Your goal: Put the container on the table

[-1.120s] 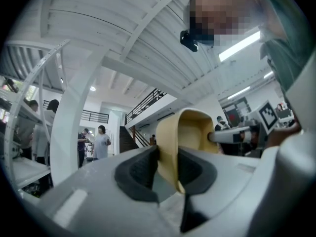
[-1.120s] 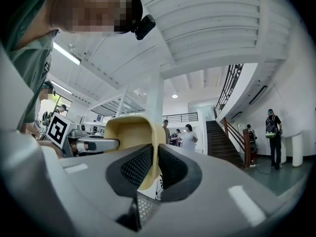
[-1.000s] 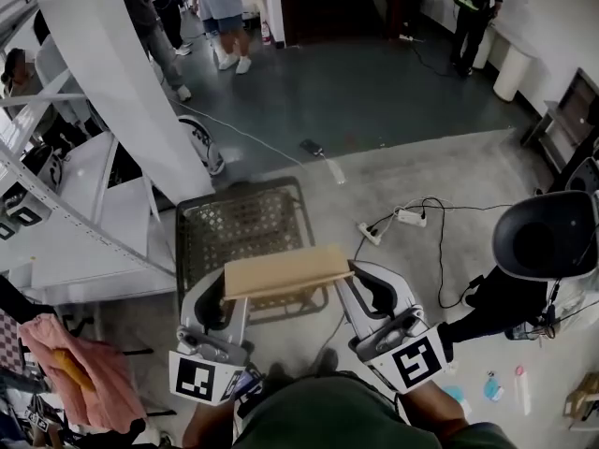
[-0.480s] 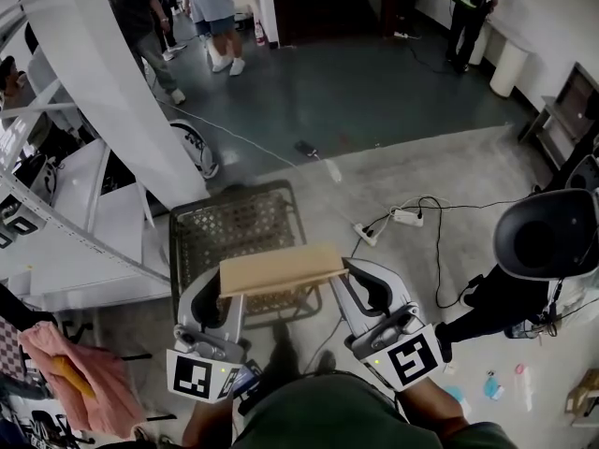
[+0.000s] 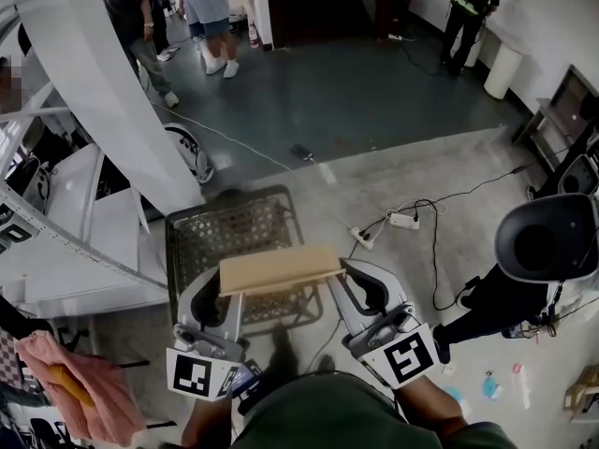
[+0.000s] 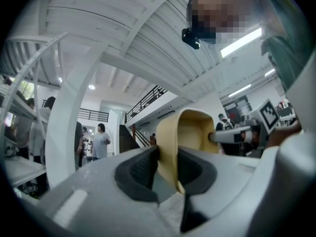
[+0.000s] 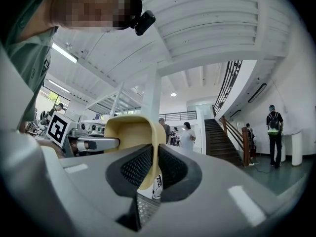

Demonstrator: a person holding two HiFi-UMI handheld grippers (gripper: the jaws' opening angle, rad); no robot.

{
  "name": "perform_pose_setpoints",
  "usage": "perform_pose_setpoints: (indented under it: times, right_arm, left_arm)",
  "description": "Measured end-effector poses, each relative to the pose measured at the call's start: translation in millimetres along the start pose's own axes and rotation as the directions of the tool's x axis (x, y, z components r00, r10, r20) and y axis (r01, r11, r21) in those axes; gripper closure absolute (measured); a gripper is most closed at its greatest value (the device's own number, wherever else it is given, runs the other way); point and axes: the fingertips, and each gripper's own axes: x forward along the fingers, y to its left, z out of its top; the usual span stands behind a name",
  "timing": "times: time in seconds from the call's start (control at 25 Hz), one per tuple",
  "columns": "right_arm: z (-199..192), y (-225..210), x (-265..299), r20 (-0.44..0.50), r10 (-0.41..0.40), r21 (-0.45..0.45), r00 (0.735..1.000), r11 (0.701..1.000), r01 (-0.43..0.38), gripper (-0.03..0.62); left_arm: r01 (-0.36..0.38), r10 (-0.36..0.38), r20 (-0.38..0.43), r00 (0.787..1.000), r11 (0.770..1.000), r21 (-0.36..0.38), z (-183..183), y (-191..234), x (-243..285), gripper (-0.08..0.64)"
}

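Observation:
A tan, box-like container [image 5: 279,269] hangs in the air between my two grippers, over a wire basket on the floor. My left gripper [image 5: 226,294] is shut on its left wall; in the left gripper view that beige wall [image 6: 190,144] is pinched between the dark pads [image 6: 143,168] of the left gripper [image 6: 168,169]. My right gripper [image 5: 338,284] is shut on the opposite wall. In the right gripper view the rim of the container [image 7: 131,132] sits clamped inside the right gripper [image 7: 154,169]. The container's underside is hidden.
A dark wire basket [image 5: 234,227] stands on the concrete floor below. White tables and a slanted white beam [image 5: 103,92] fill the left. A pink cloth [image 5: 84,382] lies at lower left. A power strip with cables [image 5: 404,220] and a black chair [image 5: 547,237] are right. People [image 5: 208,7] stand far back.
Both grippers have drifted slightly left with the container still clamped between them. The floor and basket have shifted a little in the head view.

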Motion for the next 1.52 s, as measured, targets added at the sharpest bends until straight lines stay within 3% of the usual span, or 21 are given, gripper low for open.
perform_pose_setpoints:
  times: [0.72,0.96,1.52]
  right_arm:
    - [-54.5,5.3,60.8,-0.139,-0.006,0.018,0.990,1.000,0.009,0.552]
    - [-77.9,1.3,84.5,-0.128,-0.017,0.044,0.992,0.999,0.022,0.552]
    - [-172.1,-6.3,133.8,-0.276,-0.004,0.117,0.961,0.992,0.038,0.552]
  left_arm:
    - [0.006,-0.009,-0.060,0.998,0.999,-0.050,-46.7,61.0,13.1,0.483]
    - [-0.002,-0.006,-0.106,0.994,0.997,-0.077,-76.5,80.3,19.0,0.485]
    - [-0.013,-0.026,-0.240,0.970,0.987,-0.160,-172.4,124.6,37.7,0.483]
